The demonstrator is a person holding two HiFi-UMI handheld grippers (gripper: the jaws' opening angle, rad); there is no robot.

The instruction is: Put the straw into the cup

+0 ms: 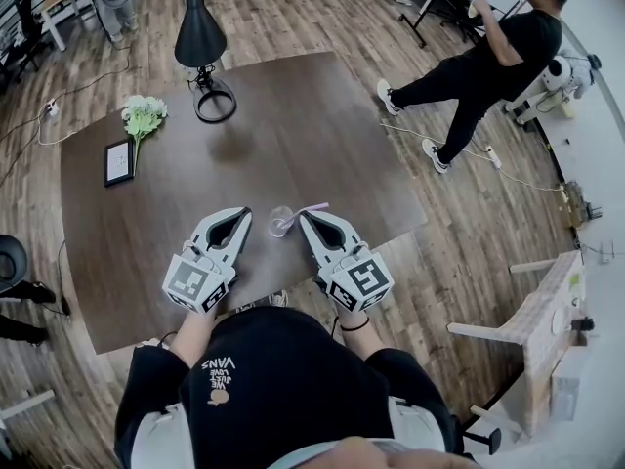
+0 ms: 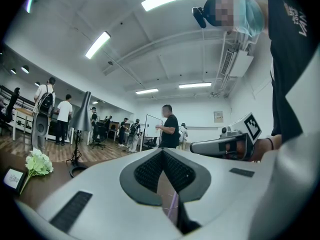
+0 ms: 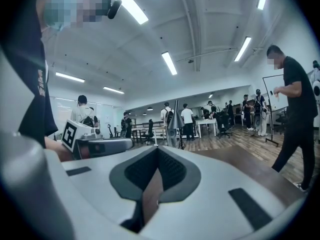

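A small clear cup [image 1: 281, 222] stands on the dark brown table [image 1: 322, 135] near its front edge, between my two grippers. A pale purple straw [image 1: 312, 207] leans out of the cup to the right, its upper end just past my right gripper's tip. My left gripper [image 1: 243, 212] rests shut just left of the cup, holding nothing. My right gripper [image 1: 304, 216] is shut just right of the cup, beside the straw, and I see nothing clamped in it. In the left gripper view the straw [image 2: 172, 207] shows through the hollow below the closed tips [image 2: 161, 152]. The right gripper view shows closed tips [image 3: 158, 149].
At the table's far side stands a black lamp [image 1: 200, 37] on a ring base [image 1: 215, 102]. White flowers [image 1: 144, 115] and a small framed picture [image 1: 118, 161] lie at far left. A person [image 1: 488, 62] walks on the floor at right; a pale wooden chair [image 1: 532, 311] stands nearer.
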